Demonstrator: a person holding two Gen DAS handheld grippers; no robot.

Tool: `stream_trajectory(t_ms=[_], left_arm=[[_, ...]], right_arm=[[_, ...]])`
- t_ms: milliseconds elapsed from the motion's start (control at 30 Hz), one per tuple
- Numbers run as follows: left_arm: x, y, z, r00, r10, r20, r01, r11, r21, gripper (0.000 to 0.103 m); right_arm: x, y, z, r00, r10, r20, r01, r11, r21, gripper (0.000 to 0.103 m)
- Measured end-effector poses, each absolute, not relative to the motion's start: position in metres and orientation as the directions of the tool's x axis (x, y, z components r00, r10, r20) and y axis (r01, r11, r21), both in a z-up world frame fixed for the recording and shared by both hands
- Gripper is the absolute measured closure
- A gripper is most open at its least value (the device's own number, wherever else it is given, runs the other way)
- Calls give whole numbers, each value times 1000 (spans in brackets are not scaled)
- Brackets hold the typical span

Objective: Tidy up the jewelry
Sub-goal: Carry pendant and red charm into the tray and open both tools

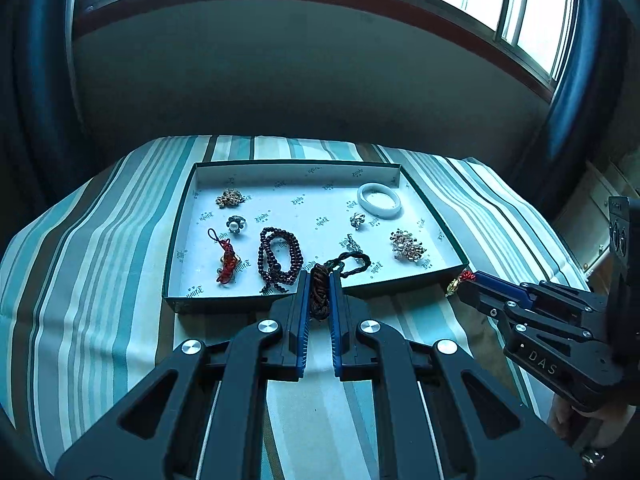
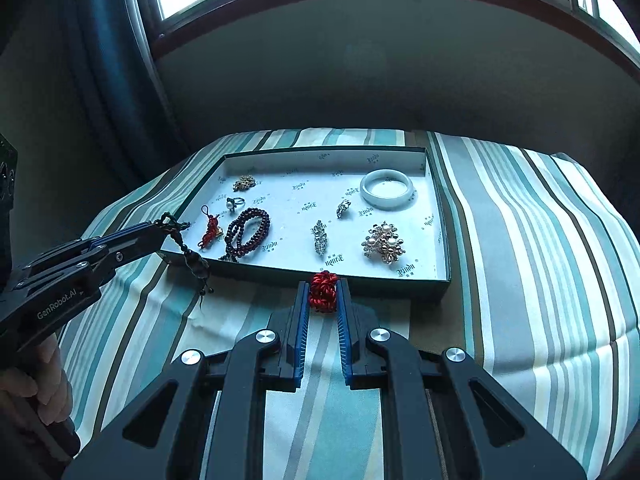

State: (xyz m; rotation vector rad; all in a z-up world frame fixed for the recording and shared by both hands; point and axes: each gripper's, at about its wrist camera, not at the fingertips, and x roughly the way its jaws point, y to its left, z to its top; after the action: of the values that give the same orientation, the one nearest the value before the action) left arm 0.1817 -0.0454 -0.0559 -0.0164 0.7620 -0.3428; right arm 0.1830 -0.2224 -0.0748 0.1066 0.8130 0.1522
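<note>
A shallow green box (image 1: 208,302) with a white printed lining lies on the striped cloth; its near wall also shows in the right wrist view (image 2: 384,286). In it lie a white bangle (image 1: 379,199), dark red beads (image 1: 279,258), a red knotted charm (image 1: 226,258), a pearl brooch (image 1: 407,245) and several small rings and brooches. My left gripper (image 1: 319,280) is shut on a dark brown cord ornament (image 1: 319,294) at the box's near edge; it hangs from the fingers in the right wrist view (image 2: 192,258). My right gripper (image 2: 323,286) is shut on a red knotted ornament (image 2: 323,291) just before the near wall.
The striped cloth (image 1: 100,240) covers a raised surface that drops away at the sides. A dark wall and a window stand behind it, with dark blue curtains (image 1: 40,80) on both sides. The person's hand (image 2: 40,384) holds the left gripper's handle.
</note>
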Motion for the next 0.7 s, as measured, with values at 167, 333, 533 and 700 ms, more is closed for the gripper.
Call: stream_trajectory(t_ms=[167,333,533,700], left_arm=[[193,-47,-46,691,-311,-652,304,944,-129,94],[212,-51,-38,710,-308,-633,310,944,-112,94],[250,-57,-32,730,-303,-613,317,944,-90,94],[288,-62,-38,739,-288,-609,306,949,-78,94]], right_arm=[[198,-217,-61,703,182,-688,-112,983,146,89],[222,-212,-52,722,196,-663,-131,980,146,89],[263,-206,-38,751,203,-628,-156,979,130,89],[304,-200,-41,754,210,-622,-171,978,124,89]])
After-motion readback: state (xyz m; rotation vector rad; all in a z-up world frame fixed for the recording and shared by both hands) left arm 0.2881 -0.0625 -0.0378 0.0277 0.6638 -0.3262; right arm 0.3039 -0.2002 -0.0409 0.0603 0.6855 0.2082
